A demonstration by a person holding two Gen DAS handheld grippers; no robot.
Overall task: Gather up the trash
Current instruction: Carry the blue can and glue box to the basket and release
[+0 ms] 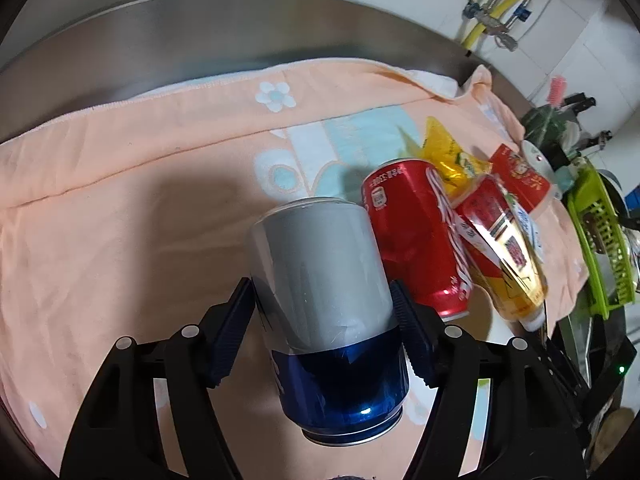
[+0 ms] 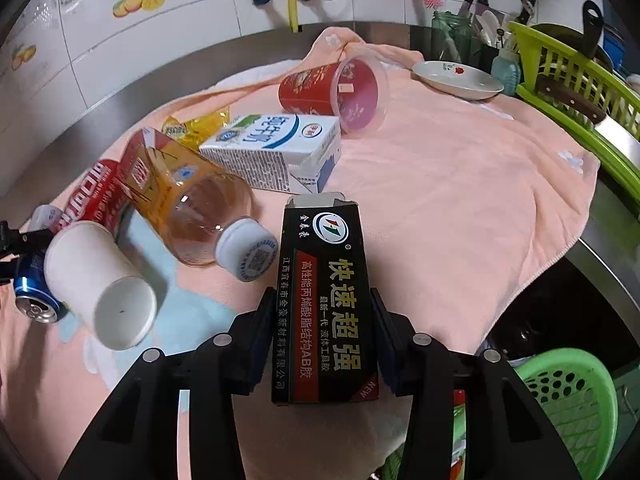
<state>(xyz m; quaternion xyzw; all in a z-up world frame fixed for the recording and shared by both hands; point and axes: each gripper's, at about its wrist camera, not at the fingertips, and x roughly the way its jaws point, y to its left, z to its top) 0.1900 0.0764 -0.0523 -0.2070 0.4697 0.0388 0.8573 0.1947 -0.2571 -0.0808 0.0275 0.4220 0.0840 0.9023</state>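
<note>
Left wrist view: left gripper (image 1: 323, 334) straddled a silver-and-blue drink can (image 1: 326, 308) lying on the peach towel (image 1: 120, 200). Both pads sat against the can's sides, so it was pinching the can at mid-body. A red cola can (image 1: 416, 236) touched the silver can's far side, with a red-and-yellow labelled bottle (image 1: 502, 256) leaning on it and a yellow wrapper (image 1: 448, 152) behind.

Risk here: the can is smooth and round, and the grip looked short of its middle. If lifted fast it could swing or slip out. Pulling it away would probably also send the cola can rolling, and the bottle with it.

Right wrist view: right gripper (image 2: 320, 340) was clamped on a black glue carton (image 2: 324, 292), pads pressed on both long edges, the box's open flap end pointing away. Nearby on the towel: white paper cup (image 2: 100, 284), bottle, milk carton (image 2: 276, 152), red plastic cup (image 2: 340, 92). A green basket (image 2: 568, 396) showed low right, off the counter's edge.

Risk: the carton looked empty and thin-walled. Too much squeeze would buckle it and the hold would go loose. Swinging toward the basket could also clip the bottle cap (image 2: 248, 248) just beside the box.
</note>
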